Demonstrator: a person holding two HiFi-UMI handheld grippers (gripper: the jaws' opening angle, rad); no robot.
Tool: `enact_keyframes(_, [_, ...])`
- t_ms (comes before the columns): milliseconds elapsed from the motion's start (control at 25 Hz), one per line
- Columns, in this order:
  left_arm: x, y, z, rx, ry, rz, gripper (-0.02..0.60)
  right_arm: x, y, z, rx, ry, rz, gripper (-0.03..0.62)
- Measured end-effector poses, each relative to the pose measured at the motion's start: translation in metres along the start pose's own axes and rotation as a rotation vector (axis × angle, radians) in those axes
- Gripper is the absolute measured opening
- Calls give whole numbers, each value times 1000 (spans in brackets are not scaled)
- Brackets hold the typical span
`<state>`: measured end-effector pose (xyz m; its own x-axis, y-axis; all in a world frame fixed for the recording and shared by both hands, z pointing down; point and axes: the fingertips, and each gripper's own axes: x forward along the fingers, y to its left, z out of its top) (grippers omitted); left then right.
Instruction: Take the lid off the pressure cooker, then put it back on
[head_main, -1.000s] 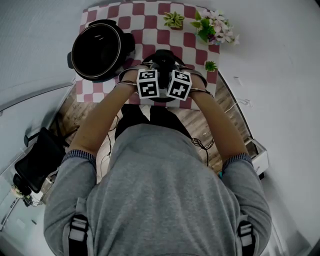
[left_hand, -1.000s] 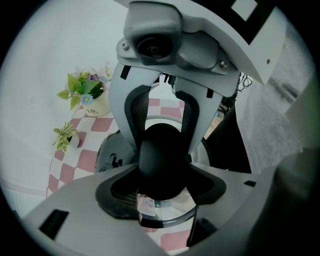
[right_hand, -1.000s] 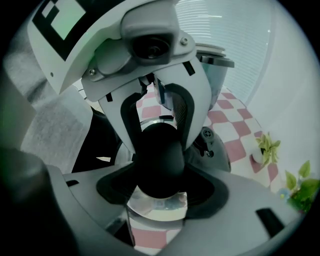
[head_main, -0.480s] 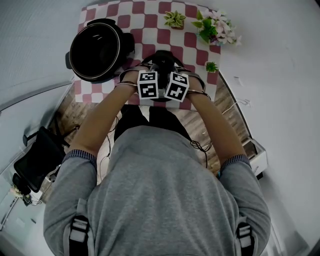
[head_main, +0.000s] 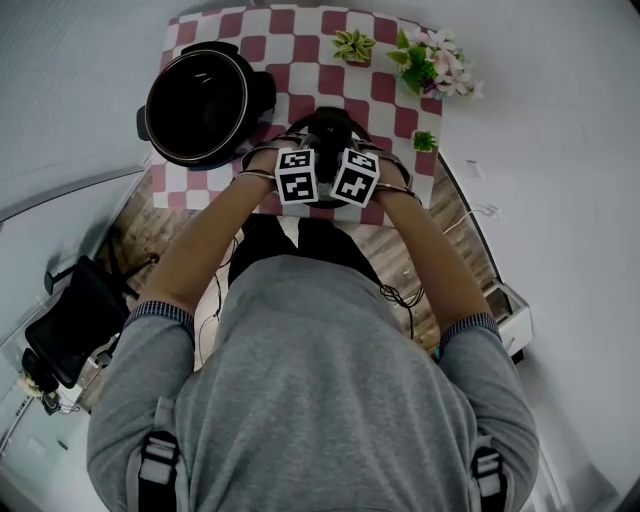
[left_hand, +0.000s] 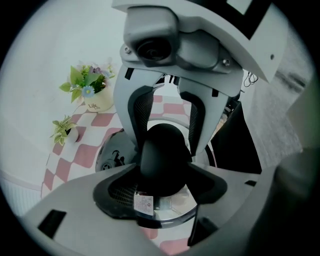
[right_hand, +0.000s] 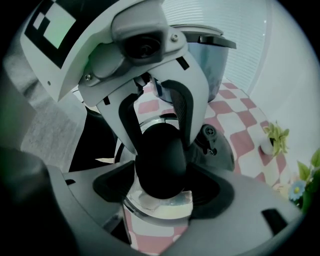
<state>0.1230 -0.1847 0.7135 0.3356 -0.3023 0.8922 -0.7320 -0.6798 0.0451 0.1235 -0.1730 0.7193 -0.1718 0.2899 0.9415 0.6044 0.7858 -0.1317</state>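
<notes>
Beside the cooker (head_main: 200, 155), my left gripper (left_hand: 164, 170) clamps the lid handle (left_hand: 162, 145), probably to steady it, my right gripper (right_hand: 161, 175) just spreading loose around it.

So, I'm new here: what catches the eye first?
The left gripper and right gripper meet at the checked cloth's near edge, both astride the lid's black handle; the right's jaws have just been opening around it. The lidless pressure cooker gapes at the far left.

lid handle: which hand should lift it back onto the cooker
Left, likely: left gripper holds the handle, cooker on its side; right gripper, fingers also round it, has just been opening.
</notes>
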Motion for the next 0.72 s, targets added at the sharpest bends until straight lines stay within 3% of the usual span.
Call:
enact_keyframes(40, [-2,0,0,-15,-12,5,318,-1,-1,0,5,0,-5,365])
enact_keyframes(240, [-23,6,0,-90,-100,75,318,-19,-8,3,47,-72,-57,373])
enact_keyframes(440, [-60,13,17,-185,-255,172,318,-58,-11,19,178,-250,-89,371])
enact_keyframes(720, [-119,18,41,-267,-498,300,318,-128,-17,40,235,-492,-202,368])
